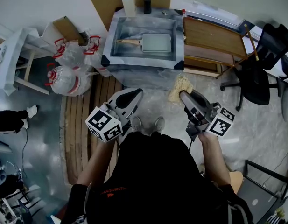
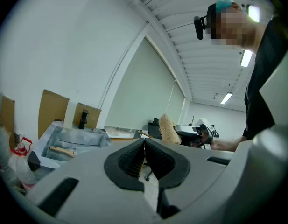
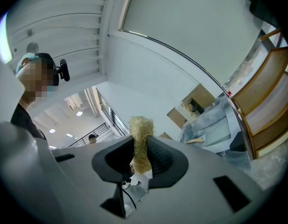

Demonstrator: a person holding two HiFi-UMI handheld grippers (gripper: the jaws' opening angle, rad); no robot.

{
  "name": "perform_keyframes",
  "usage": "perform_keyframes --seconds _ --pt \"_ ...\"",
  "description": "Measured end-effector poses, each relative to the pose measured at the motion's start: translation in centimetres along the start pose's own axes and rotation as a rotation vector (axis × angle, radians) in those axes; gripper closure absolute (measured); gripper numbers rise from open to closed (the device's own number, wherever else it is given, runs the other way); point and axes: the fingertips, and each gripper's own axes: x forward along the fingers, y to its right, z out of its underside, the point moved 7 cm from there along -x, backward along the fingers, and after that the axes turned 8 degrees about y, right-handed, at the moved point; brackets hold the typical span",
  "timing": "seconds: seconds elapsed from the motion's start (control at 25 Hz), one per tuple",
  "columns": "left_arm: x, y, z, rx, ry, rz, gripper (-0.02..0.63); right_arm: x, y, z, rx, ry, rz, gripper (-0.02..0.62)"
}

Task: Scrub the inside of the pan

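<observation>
- Left gripper (image 1: 133, 96) is held level, jaws together on nothing, probably kept free to steady the pan.
- Right gripper (image 1: 183, 96), beside it, has its jaws clamped on a straw-coloured scrubber (image 1: 180, 87), ready for scrubbing.
- Farther ahead, well apart from both jaws, the square pan (image 1: 156, 43) lies in the foil-lined basin (image 1: 112, 43), wooden handle pointing left.

Ahead of the right gripper (image 1: 183, 94) stands a wooden shelf (image 1: 214, 41); further right, a black office chair (image 1: 258, 76).
</observation>
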Motion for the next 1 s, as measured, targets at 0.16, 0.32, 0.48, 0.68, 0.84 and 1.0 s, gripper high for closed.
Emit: perform_keyframes --seconds 0.16,0.32,0.48,0.68,0.84,1.0 --pt "0.9 0.9 0.2 0.004 0.004 -0.017 0.586 -0.8 0.7 -0.9 0.000 -0.012 -0.016 0.509" --pt "1.7 1.5 0.5 0.011 -0.001 -0.031 0.586 -1.2 1.4 -1.5 -0.002 -0.018 -0.030 0.509" --pt "2.1 1.4 0.7 0.014 -0.006 -0.044 0.586 -1.0 1.9 -1.8 -0.008 -0.028 -0.040 0.509" --pt "2.9 0.9 0.4 0.021 0.003 -0.048 0.586 -0.3 2.5 -2.3 -0.019 -0.047 -0.052 0.509" --pt "3.8 0.2 0.1 0.028 0.013 -0.049 0.586 0.4 3.1 -2.8 -0.033 -0.064 -0.059 0.509" --pt "4.6 -0.9 0.0 0.020 0.016 -0.051 0.586 1.5 4.0 -3.1 -0.030 -0.086 -0.063 0.509"
